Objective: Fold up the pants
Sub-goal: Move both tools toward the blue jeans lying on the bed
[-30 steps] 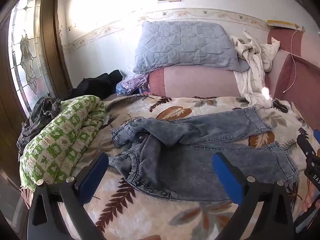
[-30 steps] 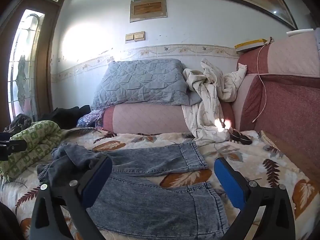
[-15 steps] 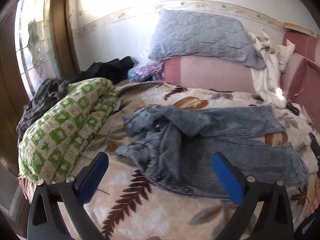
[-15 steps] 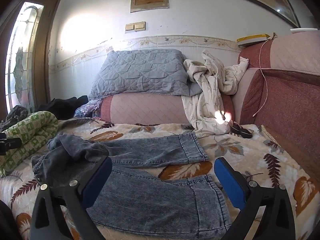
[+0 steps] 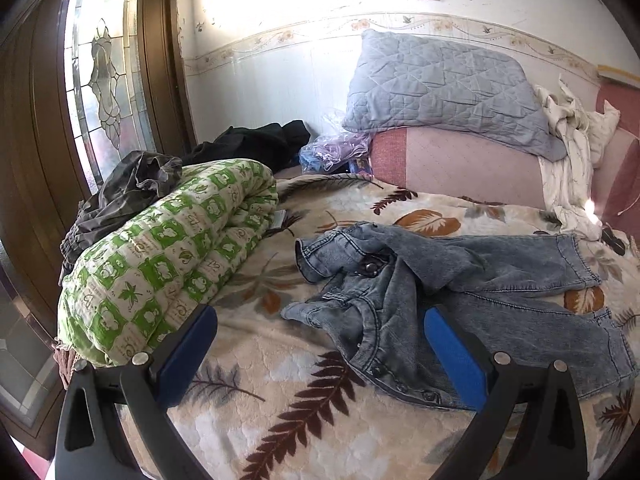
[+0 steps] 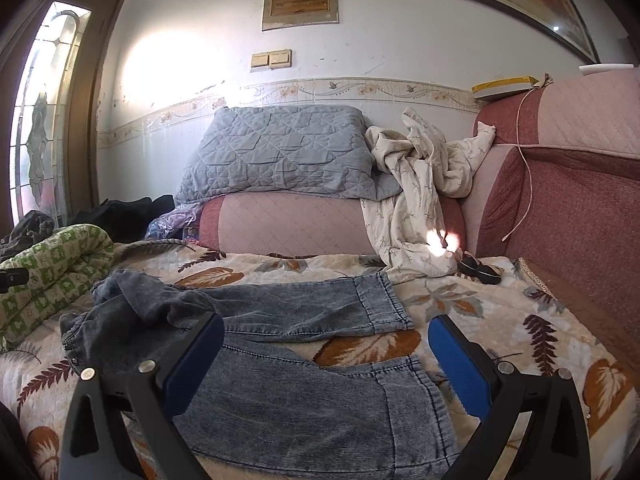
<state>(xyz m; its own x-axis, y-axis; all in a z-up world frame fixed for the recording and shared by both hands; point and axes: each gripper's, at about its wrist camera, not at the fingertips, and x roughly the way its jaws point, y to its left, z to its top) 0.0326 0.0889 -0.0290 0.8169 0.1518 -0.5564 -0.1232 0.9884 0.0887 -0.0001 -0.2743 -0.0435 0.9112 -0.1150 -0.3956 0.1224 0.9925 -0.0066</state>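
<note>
Jeans: blue-grey denim jeans (image 5: pixel 460 292) lay unfolded on the leaf-print blanket (image 5: pixel 280 420), waistband crumpled, both legs spread apart and running away to the right.
Left gripper: the left gripper (image 5: pixel 320 344) was wide open and held nothing; the bunched waistband sat just ahead, between its blue pads (image 5: pixel 456 356).
Right gripper: the right gripper (image 6: pixel 324 356) was wide open and empty; the nearer leg cuff (image 6: pixel 416 400) lay between its pads, the farther leg beyond them.
Left of the left gripper: a rolled green-and-white quilt (image 5: pixel 160 264) rested beside the jeans, apart from them.
Ahead of both: a grey quilted pillow (image 6: pixel 280 152) lay on a pink cushion (image 6: pixel 288 224).
</note>
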